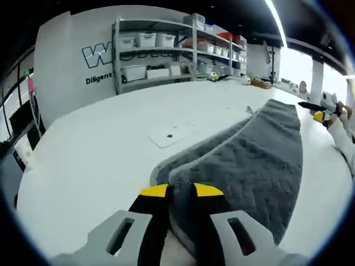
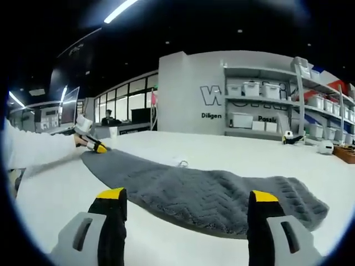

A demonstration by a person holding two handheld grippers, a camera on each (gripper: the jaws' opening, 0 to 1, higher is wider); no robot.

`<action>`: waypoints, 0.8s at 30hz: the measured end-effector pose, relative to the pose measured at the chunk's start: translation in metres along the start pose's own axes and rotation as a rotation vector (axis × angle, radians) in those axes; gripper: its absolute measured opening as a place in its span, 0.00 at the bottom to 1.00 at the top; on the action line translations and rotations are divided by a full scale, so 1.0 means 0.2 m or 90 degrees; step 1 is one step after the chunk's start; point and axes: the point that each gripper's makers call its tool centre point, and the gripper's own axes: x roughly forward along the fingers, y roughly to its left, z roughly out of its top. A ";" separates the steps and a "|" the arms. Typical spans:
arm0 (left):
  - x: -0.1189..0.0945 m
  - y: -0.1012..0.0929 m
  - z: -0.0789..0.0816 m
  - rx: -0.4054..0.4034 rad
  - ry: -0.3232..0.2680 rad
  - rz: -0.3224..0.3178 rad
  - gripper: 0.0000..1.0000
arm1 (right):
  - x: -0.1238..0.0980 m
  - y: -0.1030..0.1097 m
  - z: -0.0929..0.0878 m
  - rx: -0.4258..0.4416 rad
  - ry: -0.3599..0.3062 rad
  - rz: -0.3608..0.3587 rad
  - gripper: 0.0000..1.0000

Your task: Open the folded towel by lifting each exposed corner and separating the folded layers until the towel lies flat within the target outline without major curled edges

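Grey towel, partly unfolded on white counter: left tool pinched narrow on its near corner, right tool jaws wide above its other end; best drawn low and outward, keeping edges uncurled.

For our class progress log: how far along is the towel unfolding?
Done: nothing finished; the grey towel is folded, layers stacked. In hand: left gripper pinches a near corner; right gripper hangs open over the other end. Left: spreading it flat.

The wall bears a cut-off "W" and "Diligen".
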 end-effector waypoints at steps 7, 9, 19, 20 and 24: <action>-0.04 -0.04 0.04 0.041 -0.020 -0.007 0.04 | 0.01 0.00 -0.01 0.003 0.003 -0.001 0.89; -0.06 -0.06 0.07 0.063 -0.034 -0.007 0.04 | 0.01 0.00 -0.01 0.004 0.005 -0.002 0.89; -0.22 -0.17 0.13 0.088 -0.143 0.009 0.04 | 0.00 -0.02 -0.01 0.006 0.002 -0.008 0.88; -0.24 -0.19 0.15 0.088 -0.157 0.004 0.04 | 0.00 -0.02 -0.01 0.006 0.003 -0.008 0.88; -0.30 -0.26 0.16 0.105 -0.177 -0.002 0.04 | 0.01 -0.02 -0.02 0.005 0.006 -0.007 0.87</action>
